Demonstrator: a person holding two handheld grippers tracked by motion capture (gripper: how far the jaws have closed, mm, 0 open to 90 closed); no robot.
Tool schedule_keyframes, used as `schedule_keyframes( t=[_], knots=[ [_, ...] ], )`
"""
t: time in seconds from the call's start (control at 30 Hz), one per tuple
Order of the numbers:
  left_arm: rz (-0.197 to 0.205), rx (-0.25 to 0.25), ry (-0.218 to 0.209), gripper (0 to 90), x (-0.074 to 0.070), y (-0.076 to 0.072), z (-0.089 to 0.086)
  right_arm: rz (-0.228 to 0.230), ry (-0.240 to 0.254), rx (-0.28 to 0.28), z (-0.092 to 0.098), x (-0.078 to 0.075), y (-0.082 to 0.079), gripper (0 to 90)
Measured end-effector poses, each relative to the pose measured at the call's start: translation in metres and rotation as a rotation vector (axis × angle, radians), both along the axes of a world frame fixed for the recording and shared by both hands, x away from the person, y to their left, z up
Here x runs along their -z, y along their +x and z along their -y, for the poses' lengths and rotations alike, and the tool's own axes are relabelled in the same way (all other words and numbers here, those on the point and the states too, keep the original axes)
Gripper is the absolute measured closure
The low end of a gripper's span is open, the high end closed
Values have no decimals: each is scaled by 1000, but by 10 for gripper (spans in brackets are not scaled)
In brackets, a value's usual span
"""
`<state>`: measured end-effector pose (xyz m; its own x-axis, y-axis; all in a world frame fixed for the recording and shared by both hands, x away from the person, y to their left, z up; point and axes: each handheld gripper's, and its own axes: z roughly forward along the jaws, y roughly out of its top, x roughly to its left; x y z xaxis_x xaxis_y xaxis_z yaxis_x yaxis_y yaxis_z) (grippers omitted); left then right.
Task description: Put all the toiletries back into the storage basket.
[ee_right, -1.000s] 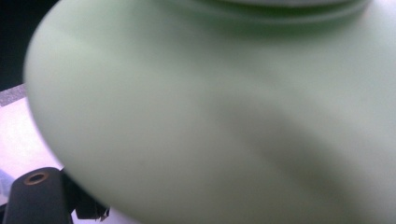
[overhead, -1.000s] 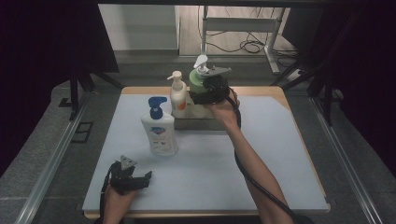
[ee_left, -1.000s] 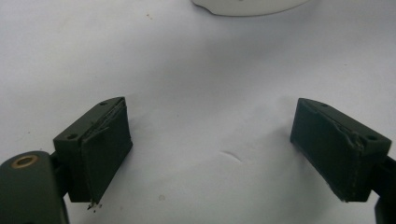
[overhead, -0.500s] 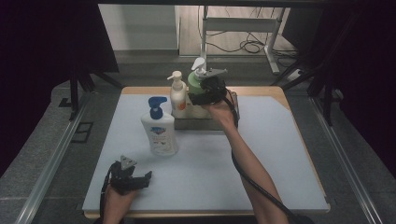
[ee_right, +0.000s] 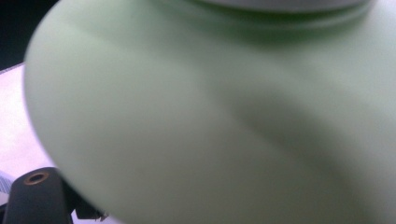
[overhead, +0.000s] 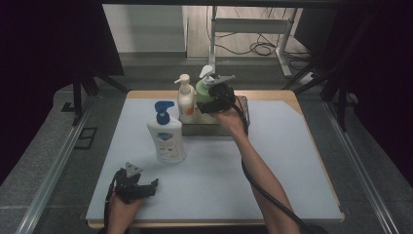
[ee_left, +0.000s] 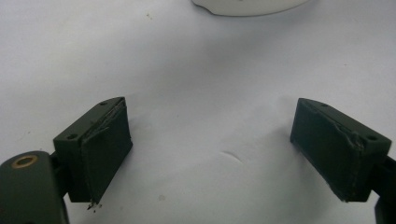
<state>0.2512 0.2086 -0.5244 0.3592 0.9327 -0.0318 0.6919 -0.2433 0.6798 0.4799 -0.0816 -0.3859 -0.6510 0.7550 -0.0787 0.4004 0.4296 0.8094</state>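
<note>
- Right gripper (overhead: 214, 100) is at the green bottle (overhead: 204, 92), at the far middle of the table (overhead: 292, 161); bottle sits right between the jaws, at the gripper's tip.
- Jaws stand wide around the bottle's body. In the right gripper view the green bottle (ee_right: 224, 121) is pressed up against the camera, blurred, covering the pads, so actual pad contact can't be confirmed. Reads as a grip on the bottle.
- Green bottle: pale green, rounded shoulder, white pump head on top with nozzle pointing left in the high view. Upright, in the tray (overhead: 243, 109) with its bottom hidden behind the tray's wall.
- Small cream bottle (overhead: 185, 100) with white pump stands just beside it on the left, in the same tray; orange mark on its label.
- White bottle (overhead: 168, 139) with blue pump stands on the mat in front-left of the tray, apart from both grippers.
- Left gripper (overhead: 141, 187) rests near the front-left edge of the table, well away from the tray. Jaws spread wide, nothing between them; left gripper view has bare mat between the pads (ee_left: 105, 149) and the base of the white bottle (ee_left: 247, 5) at the top edge.
</note>
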Motion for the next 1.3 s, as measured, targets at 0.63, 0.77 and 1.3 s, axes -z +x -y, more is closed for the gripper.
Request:
schedule_keyframes(
  t=[0.63,0.77,1.3],
  knots=[
    [0,0,0,118,0,0,0,-56,-19,3,2,16,5,118],
    [0,0,0,118,0,0,0,-68,-23,5,2,22,7,118],
    [0,0,0,118,0,0,0,-127,-3,12,7,33,13,114]
  ],
)
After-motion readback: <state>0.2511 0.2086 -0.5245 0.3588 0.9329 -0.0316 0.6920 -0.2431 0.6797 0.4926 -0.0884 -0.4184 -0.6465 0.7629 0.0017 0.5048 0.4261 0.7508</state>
